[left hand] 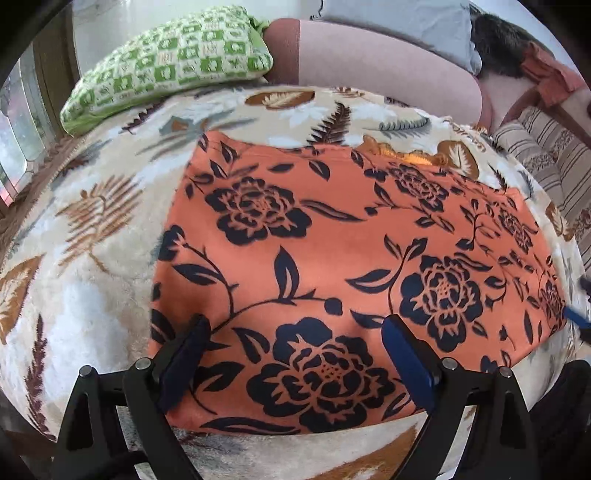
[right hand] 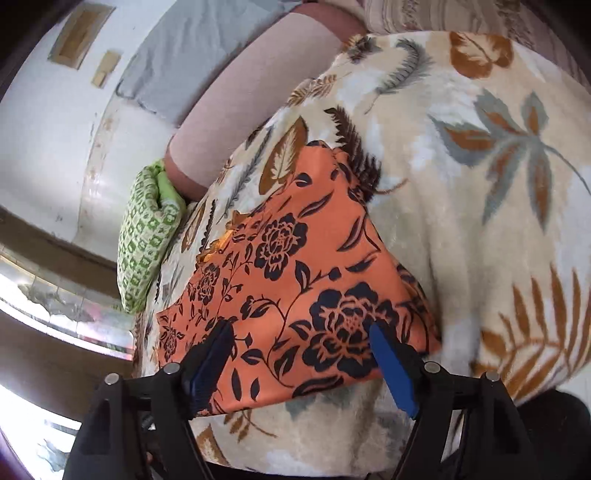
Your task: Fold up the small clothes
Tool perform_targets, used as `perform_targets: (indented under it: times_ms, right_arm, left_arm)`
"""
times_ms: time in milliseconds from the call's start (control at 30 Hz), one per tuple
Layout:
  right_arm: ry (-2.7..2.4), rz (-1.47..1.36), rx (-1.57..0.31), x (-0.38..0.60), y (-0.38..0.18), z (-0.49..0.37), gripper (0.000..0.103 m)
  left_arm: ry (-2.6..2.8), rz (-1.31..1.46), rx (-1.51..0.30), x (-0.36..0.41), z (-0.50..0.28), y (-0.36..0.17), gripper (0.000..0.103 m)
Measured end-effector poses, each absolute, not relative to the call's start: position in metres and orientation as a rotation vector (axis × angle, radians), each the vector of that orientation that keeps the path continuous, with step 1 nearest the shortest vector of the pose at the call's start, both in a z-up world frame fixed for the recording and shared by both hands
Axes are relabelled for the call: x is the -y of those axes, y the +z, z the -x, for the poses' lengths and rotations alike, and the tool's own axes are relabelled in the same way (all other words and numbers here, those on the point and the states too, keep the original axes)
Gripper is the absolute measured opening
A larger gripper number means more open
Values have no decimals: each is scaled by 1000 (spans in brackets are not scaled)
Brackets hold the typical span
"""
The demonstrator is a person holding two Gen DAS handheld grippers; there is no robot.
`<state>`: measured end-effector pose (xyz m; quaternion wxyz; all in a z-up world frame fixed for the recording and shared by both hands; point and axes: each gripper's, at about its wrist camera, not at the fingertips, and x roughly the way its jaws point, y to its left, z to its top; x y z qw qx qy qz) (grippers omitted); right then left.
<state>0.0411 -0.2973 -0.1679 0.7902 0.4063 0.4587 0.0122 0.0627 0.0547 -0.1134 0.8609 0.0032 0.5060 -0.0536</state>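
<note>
An orange garment with black roses (left hand: pixel 332 266) lies flat on a leaf-patterned fleece blanket (left hand: pixel 92 229). My left gripper (left hand: pixel 295 328) hovers open over its near edge, blue pads wide apart, nothing pinched. In the right wrist view the same garment (right hand: pixel 295 280) spreads away from me, and my right gripper (right hand: pixel 301 332) stands open above its near corner. A blue fingertip (left hand: pixel 574 315) of the right gripper shows at the far right of the left wrist view, at the cloth's edge.
A green-and-white checked pillow (left hand: pixel 166 62) lies at the blanket's far left. A pink bolster (left hand: pixel 369 62) and a grey cushion (left hand: pixel 406 22) sit behind. A striped cushion (left hand: pixel 546 155) is at the right. A window (right hand: pixel 55 295) lies left.
</note>
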Motion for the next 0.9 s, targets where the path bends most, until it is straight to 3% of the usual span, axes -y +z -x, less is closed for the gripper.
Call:
perform_targets:
  times_ms: [67,233,400,633,900]
  right_arm:
    - [-5,-952,-1025,306,-189,-38,79]
    - [40,-872,-958,302,-143,-48,79]
    - [117,-874,-941,314,-133,-92,79]
    - [86,-952,-1058,337,-199,-164,79]
    - [189,-858,-968,327,-161,-184,79]
  left_arm:
    - [-94,-50,-1093,-52,-64,-124,94]
    - [-90,9,-1051,-57,-62,-114,94]
    - [-72,52,-1034,-68,-67,-111,94]
    - [-60,-58,-1048,-57,-69,-123,94]
    - [-65,26,-1018,-67,-68,-110,94]
